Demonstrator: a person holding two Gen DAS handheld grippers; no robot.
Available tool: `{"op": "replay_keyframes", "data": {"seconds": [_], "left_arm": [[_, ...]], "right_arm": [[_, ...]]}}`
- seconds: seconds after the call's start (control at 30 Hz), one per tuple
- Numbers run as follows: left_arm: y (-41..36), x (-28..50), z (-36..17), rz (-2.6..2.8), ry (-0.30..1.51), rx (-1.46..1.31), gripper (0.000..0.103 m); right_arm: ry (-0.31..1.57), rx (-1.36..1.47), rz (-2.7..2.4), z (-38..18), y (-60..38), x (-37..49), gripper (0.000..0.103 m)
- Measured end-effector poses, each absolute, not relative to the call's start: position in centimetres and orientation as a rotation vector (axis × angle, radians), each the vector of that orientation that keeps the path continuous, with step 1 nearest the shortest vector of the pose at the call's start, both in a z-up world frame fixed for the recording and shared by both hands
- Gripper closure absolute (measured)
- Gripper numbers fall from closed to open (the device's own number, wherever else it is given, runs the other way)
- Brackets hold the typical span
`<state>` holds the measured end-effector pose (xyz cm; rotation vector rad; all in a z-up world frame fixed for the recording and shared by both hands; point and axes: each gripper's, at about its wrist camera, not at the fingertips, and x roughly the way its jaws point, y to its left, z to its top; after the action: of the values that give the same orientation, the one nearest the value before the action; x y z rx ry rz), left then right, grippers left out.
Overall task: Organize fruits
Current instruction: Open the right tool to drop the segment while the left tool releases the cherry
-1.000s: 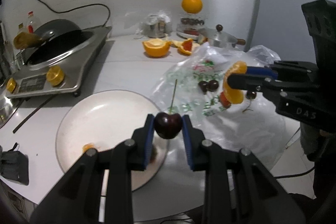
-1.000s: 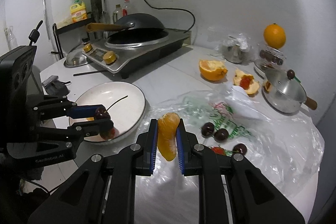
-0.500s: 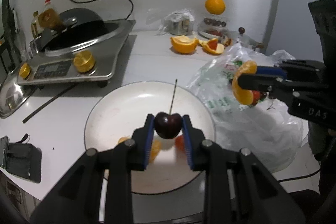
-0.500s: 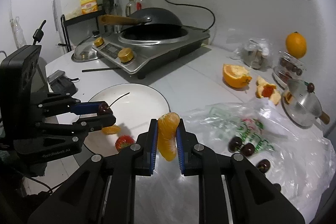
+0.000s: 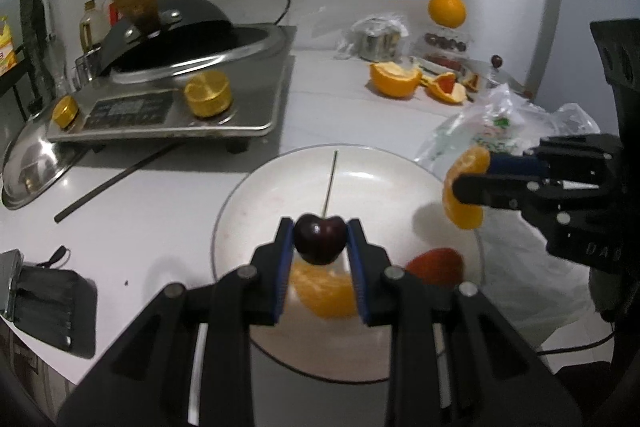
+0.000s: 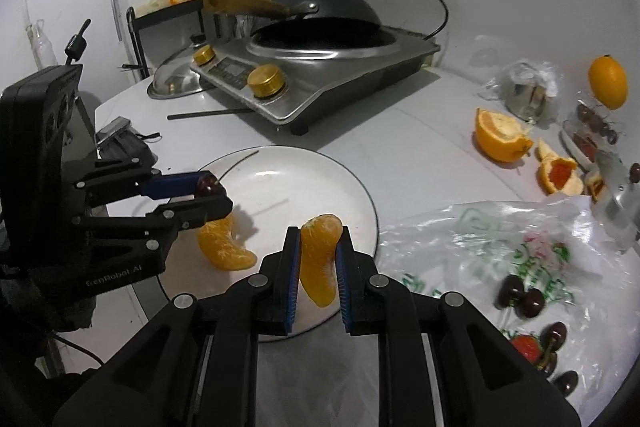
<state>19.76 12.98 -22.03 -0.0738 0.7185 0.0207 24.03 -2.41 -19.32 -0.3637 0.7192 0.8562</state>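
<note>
The left gripper is clamped on a dark cherry while the right gripper, tilted downward beside it, pinches an orange segment.

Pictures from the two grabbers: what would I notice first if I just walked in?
First, the left gripper pinching a dark cherry over the white plate, and the right gripper squeezing an orange segment above the plate's edge. On the plate lie another orange segment and a strawberry. Behind sits a black wok on a silver cooker.
</note>
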Motion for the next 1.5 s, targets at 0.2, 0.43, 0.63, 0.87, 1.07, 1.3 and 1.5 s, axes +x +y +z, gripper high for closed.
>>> {"op": "replay_keyframes", "data": {"seconds": [0.2, 0.43, 0.63, 0.87, 1.07, 1.3, 1.5], "left_arm": [[14.5, 20.1, -23.1, 0.051, 0.742, -0.077, 0.076], [14.9, 20.4, -23.9, 0.05, 0.764, -0.082, 0.075], [15.1, 20.6, -24.1, 0.051, 0.779, -0.113, 0.074], [14.9, 20.7, -24.0, 0.069, 0.795, -0.111, 0.071], [14.1, 20.4, -23.4, 0.064, 0.785, -0.099, 0.07], [12.7, 19.7, -22.2, 0.053, 0.748, -0.096, 0.04], [11.3, 19.3, -21.2, 0.047, 0.727, -0.084, 0.04]], "right_arm": [[0.768, -0.374, 0.876, -20.9, -1.0, 24.9, 0.085], [0.81, -0.376, 0.873, -22.2, -0.6, 25.8, 0.085], [0.838, -0.344, 0.861, -22.3, -0.9, 26.6, 0.082], [0.821, -0.318, 0.819, -21.7, -2.0, 26.9, 0.072], [0.802, -0.308, 0.801, -21.0, -3.2, 26.7, 0.071], [0.778, -0.3, 0.788, -20.1, -5.0, 25.9, 0.071], [0.757, -0.282, 0.767, -19.3, -7.1, 25.3, 0.071]]}}
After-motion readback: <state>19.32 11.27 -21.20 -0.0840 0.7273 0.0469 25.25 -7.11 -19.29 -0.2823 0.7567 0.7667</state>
